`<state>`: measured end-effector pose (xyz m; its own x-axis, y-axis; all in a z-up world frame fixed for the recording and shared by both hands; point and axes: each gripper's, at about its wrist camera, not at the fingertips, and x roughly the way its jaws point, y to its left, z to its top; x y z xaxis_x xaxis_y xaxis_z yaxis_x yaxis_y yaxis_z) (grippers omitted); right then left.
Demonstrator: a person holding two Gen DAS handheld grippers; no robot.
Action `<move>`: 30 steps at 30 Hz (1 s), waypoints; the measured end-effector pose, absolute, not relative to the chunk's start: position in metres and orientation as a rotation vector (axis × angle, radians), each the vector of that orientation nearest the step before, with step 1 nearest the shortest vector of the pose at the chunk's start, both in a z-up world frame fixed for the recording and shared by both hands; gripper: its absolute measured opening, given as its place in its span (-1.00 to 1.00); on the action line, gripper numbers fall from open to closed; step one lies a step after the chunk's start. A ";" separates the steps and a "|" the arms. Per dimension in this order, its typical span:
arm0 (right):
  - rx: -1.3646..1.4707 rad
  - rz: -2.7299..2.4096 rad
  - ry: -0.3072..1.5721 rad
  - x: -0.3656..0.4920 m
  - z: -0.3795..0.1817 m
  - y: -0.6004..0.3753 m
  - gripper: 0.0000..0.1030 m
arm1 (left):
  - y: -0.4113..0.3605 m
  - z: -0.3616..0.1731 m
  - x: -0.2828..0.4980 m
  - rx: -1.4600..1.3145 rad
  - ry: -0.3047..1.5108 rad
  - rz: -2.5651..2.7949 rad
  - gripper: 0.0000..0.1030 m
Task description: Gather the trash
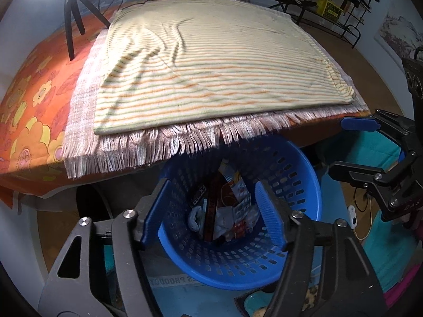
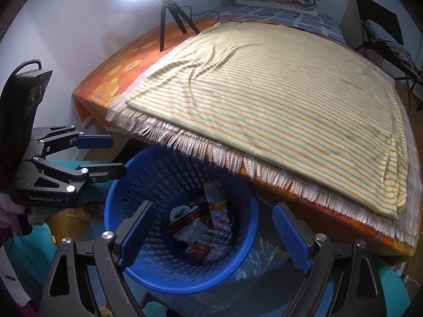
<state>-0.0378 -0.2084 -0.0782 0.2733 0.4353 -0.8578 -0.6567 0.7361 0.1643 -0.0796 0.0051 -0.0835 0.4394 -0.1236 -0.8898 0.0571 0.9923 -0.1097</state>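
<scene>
Trash [image 1: 224, 211] wrappers lie heaped in the blue perforated basket [image 1: 296, 163] just below the bed's fringed edge, both tongs, left [image 1: 211, 211] and right [image 2: 214, 235], spread empty above it, the drop apparently done; next comes seeking remaining litter.

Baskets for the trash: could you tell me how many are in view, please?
1. The blue basket stands on the floor below the bed's fringed edge, under both open grippers, with wrappers inside. Others may be hidden.
</scene>
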 end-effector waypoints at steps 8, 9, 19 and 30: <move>-0.229 0.663 1.022 -0.030 -0.063 -0.216 0.93 | 0.007 -0.073 -0.071 -0.085 1.092 -0.091 0.38; -0.231 0.653 1.014 -0.030 -0.060 -0.217 0.93 | 0.007 -0.070 -0.069 -0.085 1.087 -0.090 0.38; -0.227 0.590 0.911 -0.020 -0.023 -0.231 0.96 | 0.004 -0.033 -0.054 -0.097 0.989 -0.078 0.39; -0.190 0.574 0.810 -0.004 0.019 -0.247 1.00 | 0.001 0.031 -0.043 -0.080 0.823 -0.044 0.71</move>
<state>-0.0042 -0.2467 0.0190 0.5478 0.4104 -0.7290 -0.5516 0.8324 0.0542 -0.0429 0.0013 0.0309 0.6797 -0.0702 -0.7302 0.0084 0.9961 -0.0879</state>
